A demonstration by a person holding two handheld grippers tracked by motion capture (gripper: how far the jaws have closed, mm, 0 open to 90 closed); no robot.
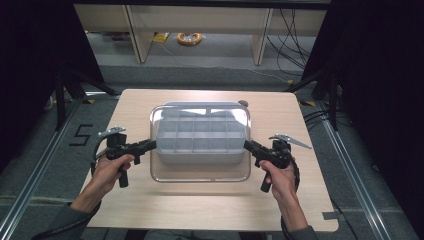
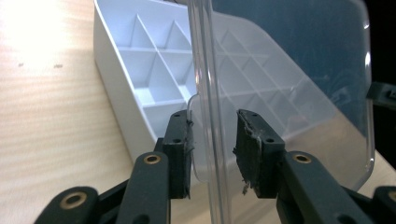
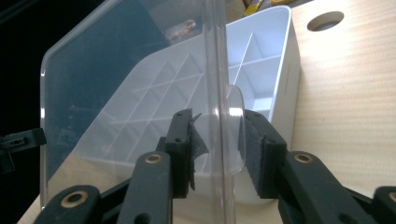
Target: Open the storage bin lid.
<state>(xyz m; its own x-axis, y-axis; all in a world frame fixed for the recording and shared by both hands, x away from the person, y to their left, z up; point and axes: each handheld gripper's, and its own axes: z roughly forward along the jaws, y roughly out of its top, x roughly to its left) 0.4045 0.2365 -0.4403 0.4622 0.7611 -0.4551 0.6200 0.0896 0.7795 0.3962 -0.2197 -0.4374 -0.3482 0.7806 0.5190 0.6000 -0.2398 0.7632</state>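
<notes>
At frame centre, step: clear lid (image 1: 200,172) held over white divided box (image 1: 200,135), being fitted or lifted.
Left gripper (image 1: 152,145): jaws astride lid's left edge, a gap visible.
Right gripper (image 1: 247,145): likewise, right edge.
Next move: level, matched motion is called for.

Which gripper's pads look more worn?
The left gripper: one pad is chipped and ragged along its edge beside the clear lid. The right gripper has smoother pads.

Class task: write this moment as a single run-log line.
left gripper: jaws straddle clear lid edge, gap visible | right gripper: same at opposite edge | lid above white divided box | table: wooden
</notes>
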